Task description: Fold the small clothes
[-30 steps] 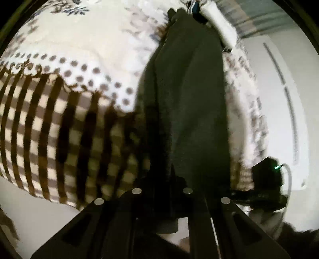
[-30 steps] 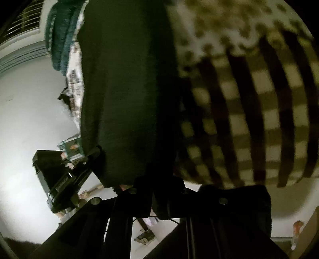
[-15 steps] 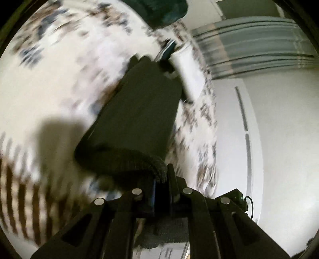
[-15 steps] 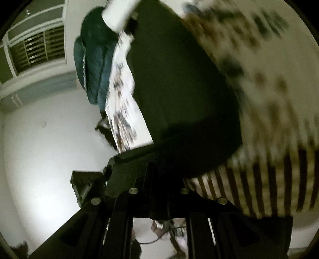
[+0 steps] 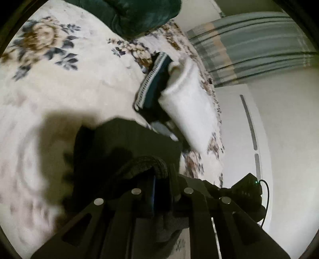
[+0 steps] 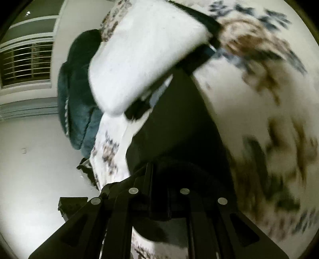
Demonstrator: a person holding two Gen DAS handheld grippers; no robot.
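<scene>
A small dark garment lies on the floral bedspread, doubled over toward me. My left gripper is shut on its ribbed hem, which bunches over the fingertips. The same dark garment fills the middle of the right wrist view. My right gripper is shut on its near edge. Both grippers hold the garment low over the bed. A folded white cloth lies on a dark striped-trim garment just beyond.
A dark teal cushion sits at the far end of the bed; it also shows in the right wrist view. The bed's edge drops off to the right. A black device with a green light sits below. White walls and a barred window lie beyond.
Both grippers carried the dark garment's near edge forward over itself, off the checked cloth area and toward the white cloth. The checked fabric has left both views.
</scene>
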